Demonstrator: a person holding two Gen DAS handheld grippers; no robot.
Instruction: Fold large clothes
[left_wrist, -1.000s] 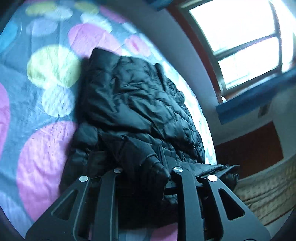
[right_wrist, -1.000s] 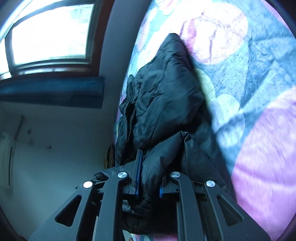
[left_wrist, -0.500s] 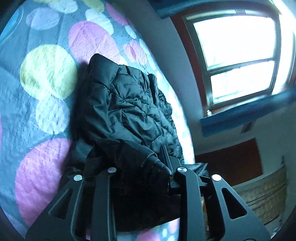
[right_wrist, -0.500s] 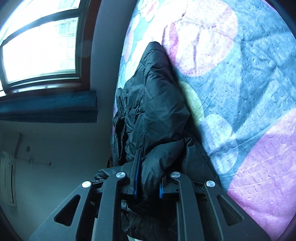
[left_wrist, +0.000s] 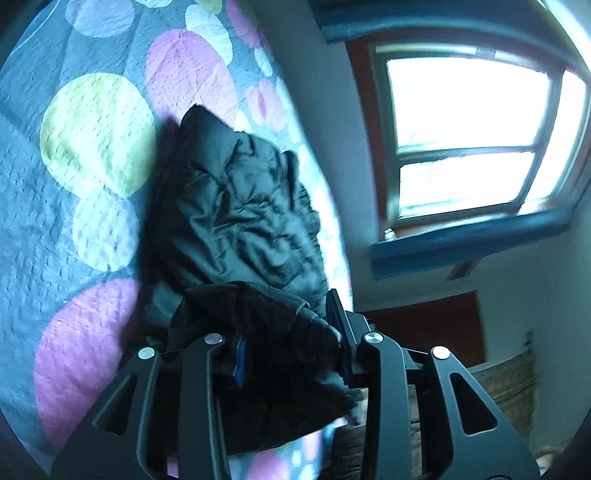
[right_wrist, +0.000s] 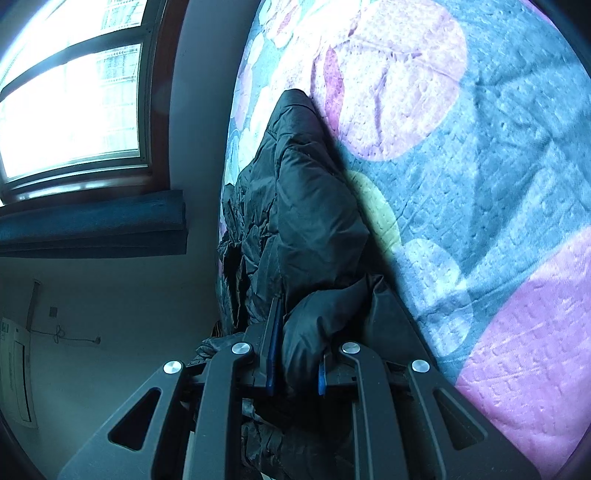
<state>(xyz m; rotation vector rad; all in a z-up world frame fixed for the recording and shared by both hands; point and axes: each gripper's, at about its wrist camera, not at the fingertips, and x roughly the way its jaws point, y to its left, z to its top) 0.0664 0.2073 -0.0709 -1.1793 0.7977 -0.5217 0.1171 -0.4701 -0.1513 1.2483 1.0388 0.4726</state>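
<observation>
A black puffer jacket (left_wrist: 236, 206) lies folded in a long bundle on a grey bedspread (left_wrist: 37, 221) with pink, yellow and white circles. Its near end rises into my left gripper (left_wrist: 288, 325), whose jaws are opening; a thick fold of fabric still fills the gap and touches both pads. In the right wrist view the same jacket (right_wrist: 314, 206) runs along the bedspread's (right_wrist: 498, 147) edge. My right gripper (right_wrist: 299, 332) is shut on another bunched fold at the near end, squeezed between its blue pads.
The jacket lies close to the bed's edge, beside a pale wall. A bright window (left_wrist: 461, 129) with a blue ledge is beyond the bed, also visible as the window (right_wrist: 66, 103) at upper left. A woven mat (left_wrist: 509, 380) lies low at right.
The left jaws have spread wider around the fold, and the left view has swung so more window and wall show. The right gripper keeps its grip and has rolled slightly.
</observation>
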